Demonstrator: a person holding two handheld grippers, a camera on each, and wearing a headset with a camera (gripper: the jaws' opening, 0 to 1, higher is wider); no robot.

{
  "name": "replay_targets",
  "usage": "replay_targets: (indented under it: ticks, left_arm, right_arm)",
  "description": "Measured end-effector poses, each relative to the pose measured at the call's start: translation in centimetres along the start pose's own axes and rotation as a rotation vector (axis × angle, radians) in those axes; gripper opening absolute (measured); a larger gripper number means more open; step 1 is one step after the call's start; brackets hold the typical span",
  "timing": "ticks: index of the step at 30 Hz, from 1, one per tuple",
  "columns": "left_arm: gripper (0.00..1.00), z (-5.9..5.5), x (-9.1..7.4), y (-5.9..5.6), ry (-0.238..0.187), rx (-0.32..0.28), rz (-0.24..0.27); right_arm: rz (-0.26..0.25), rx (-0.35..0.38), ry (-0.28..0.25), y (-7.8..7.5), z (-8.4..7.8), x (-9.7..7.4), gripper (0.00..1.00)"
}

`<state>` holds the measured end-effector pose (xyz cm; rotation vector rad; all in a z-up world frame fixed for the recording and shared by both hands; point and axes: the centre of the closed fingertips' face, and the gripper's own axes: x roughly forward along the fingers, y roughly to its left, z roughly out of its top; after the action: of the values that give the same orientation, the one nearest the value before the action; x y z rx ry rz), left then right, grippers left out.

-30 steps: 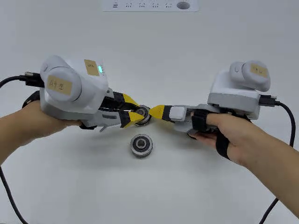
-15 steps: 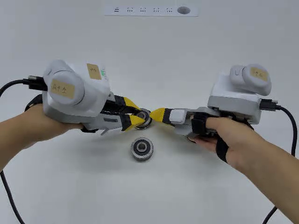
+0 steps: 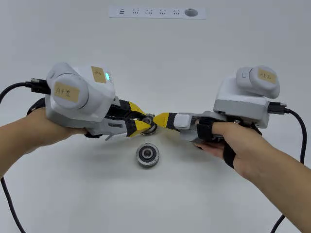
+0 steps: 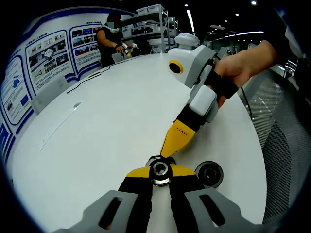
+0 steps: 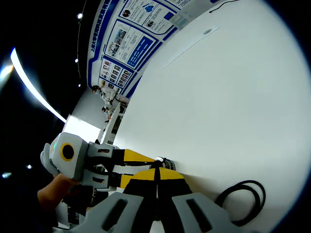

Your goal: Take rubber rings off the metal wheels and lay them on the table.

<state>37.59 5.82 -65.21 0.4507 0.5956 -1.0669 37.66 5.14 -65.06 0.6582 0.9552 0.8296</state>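
A metal wheel (image 3: 150, 124) with a black rubber ring is held above the white table (image 3: 160, 63) by my left gripper (image 3: 141, 121), whose yellow jaws are shut on it. In the left gripper view the wheel (image 4: 160, 170) sits between those jaws. My right gripper (image 3: 160, 120) comes in from the right with its jaws pressed together at the wheel's rim, pinching the rubber ring. In the right gripper view its tips (image 5: 156, 171) meet just below the wheel (image 5: 162, 160). A second wheel (image 3: 147, 154) with its ring on lies flat on the table below both grippers.
A white power strip (image 3: 158, 12) lies at the far edge of the table. Black cables trail from both grippers (image 3: 9, 87) (image 3: 297, 121). A person (image 4: 109, 34) stands by shelving beyond the table.
The right gripper has edged left, so its tips now sit against the rim of the held wheel. The left gripper and the wheel on the table have stayed put.
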Motion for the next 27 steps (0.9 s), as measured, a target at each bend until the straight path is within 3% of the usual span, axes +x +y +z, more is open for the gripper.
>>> replay_targets:
  ticks: [19,21,22,25,27]
  left_arm:
    - [0.13,0.0,-0.1,-0.2,0.001,-0.001,-0.002]
    - [0.13,0.0,-0.1,-0.2,-0.001,-0.003,-0.001]
    - [0.13,0.0,-0.1,-0.2,-0.002,-0.006,0.000]
    - [0.13,0.0,-0.1,-0.2,0.000,-0.004,-0.001]
    - [0.13,0.0,-0.1,-0.2,0.001,-0.003,-0.001]
  right_arm:
    - [0.002,-0.063,0.024,0.7,-0.2,0.4,0.00]
    - [0.019,-0.069,0.033,1.2,-0.3,0.5,0.00]
    - [0.057,-0.056,0.033,2.1,-0.4,0.7,0.00]
    - [0.010,-0.119,0.046,1.8,-0.5,0.9,0.00]
    - [0.020,-0.097,0.042,1.9,-0.5,0.9,0.01]
